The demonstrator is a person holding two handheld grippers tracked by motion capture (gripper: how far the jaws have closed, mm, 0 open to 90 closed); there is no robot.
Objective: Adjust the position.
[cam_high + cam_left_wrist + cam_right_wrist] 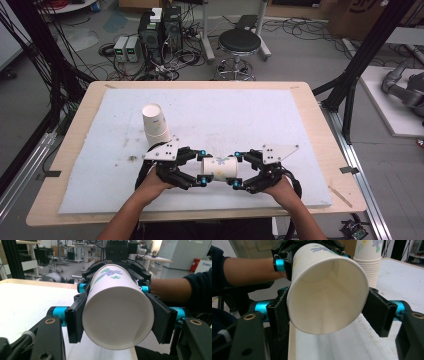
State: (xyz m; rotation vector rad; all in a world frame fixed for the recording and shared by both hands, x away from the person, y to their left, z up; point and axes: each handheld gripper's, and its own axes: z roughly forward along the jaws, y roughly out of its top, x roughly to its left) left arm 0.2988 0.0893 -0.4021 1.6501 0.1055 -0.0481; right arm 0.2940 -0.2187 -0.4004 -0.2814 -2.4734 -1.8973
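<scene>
Because both grippers faced each other, the paper cup (221,168) lay sideways between them — the left gripper (201,167) clenched on its closed end, the right gripper (237,171) gripping its open rim, its pads against the wall. Behind the left jaws, the cup stack (155,121) stood upside down on the surface (260,117) — apparently the cup's source or destination.

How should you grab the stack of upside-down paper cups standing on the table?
Grip the stack of paper cups around the top cup's side wall, just above the bunched rims at the bottom, coming level from the near side. It stands upside down with the closed bottom up and the mouth on the white mat, so there is no open rim to pinch. Squeeze gently, since thin paper probably dents.
</scene>
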